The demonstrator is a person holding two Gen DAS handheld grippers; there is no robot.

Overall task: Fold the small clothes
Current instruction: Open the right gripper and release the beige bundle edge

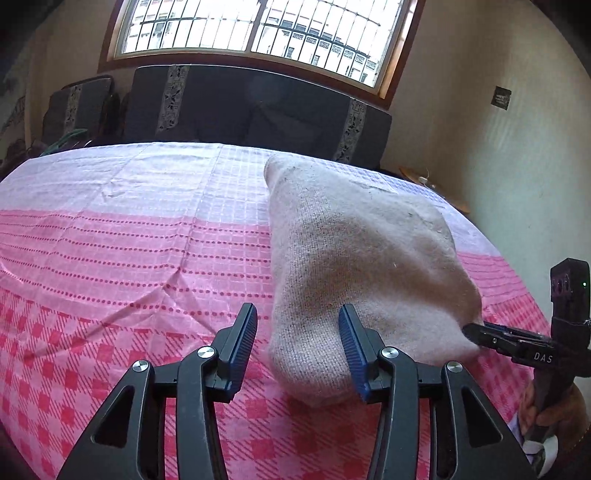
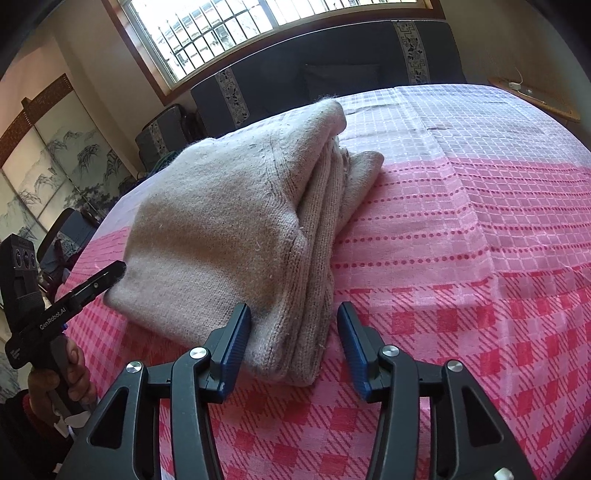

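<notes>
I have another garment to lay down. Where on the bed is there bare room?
Bare cloth lies left of the sweater toward the sofa, and right of it. Crowded at the near edge, with both grippers.

A beige knit garment (image 2: 229,229) lies folded in stacked layers on the pink checked cloth (image 2: 461,258).

Both cams are wrist fisheyes, low over the pink checked bedspread (image 1: 110,236), looking forward along their own fingers toward the barred window (image 1: 258,26). Left wrist view sits close at the near-left end of the folded beige sweater (image 1: 354,251), with the right claw (image 1: 476,334) entering from the right edge. Right wrist view sits close at the near-right end, with the left claw (image 2: 110,273) entering from the left. Shared: sweater, bedspread, dark sofa (image 2: 332,66), window.
</notes>
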